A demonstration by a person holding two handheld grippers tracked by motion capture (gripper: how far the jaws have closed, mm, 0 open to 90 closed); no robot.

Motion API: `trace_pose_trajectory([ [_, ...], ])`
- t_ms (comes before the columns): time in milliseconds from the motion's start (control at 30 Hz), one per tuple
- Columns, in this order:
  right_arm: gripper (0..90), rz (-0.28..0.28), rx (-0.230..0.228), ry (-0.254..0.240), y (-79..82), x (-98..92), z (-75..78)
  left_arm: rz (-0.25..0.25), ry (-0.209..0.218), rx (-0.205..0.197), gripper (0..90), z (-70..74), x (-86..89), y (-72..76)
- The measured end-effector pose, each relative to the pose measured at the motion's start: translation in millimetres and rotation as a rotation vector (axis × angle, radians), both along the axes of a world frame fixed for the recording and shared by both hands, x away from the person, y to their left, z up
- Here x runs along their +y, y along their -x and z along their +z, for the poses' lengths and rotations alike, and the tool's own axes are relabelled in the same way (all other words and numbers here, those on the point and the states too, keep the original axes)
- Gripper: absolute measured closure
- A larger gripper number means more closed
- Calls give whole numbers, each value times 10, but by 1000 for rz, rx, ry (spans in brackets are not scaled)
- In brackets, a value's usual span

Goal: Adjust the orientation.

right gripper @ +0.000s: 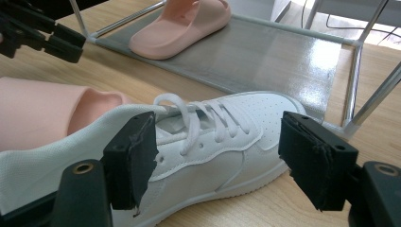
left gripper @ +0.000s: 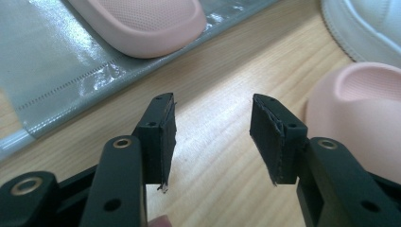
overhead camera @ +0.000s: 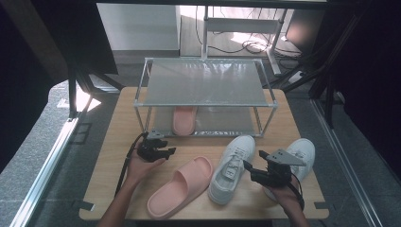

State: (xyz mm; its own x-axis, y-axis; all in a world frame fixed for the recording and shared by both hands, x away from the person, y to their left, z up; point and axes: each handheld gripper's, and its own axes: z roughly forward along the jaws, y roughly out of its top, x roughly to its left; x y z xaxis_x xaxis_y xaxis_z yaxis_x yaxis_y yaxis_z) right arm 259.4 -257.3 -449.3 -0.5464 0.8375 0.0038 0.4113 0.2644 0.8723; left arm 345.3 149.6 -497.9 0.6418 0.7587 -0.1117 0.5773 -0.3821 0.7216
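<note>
One pink slipper (overhead camera: 182,187) lies on the wooden table, toe toward the rack; its mate (overhead camera: 184,120) sits on the rack's lower shelf (left gripper: 56,71). A white sneaker (overhead camera: 231,168) lies just right of the table slipper, and a second white sneaker (overhead camera: 302,153) is at the far right. My left gripper (overhead camera: 168,151) hovers between rack and table slipper, open, with bare wood between its jaws (left gripper: 213,127). The shelf slipper (left gripper: 142,23) is ahead of it and the table slipper (left gripper: 364,109) to its right. My right gripper (right gripper: 222,151) is open, facing the laced sneaker (right gripper: 227,137), its pads apart from it.
A metal-framed two-tier rack (overhead camera: 203,82) with grey shelves stands at the table's far half. Its legs (right gripper: 369,104) rise near the sneaker's toe. The table's edges drop to a grey floor, with cables and a desk frame behind.
</note>
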Motion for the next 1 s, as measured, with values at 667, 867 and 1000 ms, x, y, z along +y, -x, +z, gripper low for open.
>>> trace_pose_trajectory([
  [667, 291, 0, 8, 9, -6, 10, -24, -76, 10, 22, 865, 48, 239, 700],
  [867, 291, 2, 5, 8, 7, 22, -16, -114, 30, 15, 900, 109, 195, 843],
  [1000, 291, 4, 3, 9, 9, 29, -17, -137, 29, 20, 900, 109, 140, 862],
])
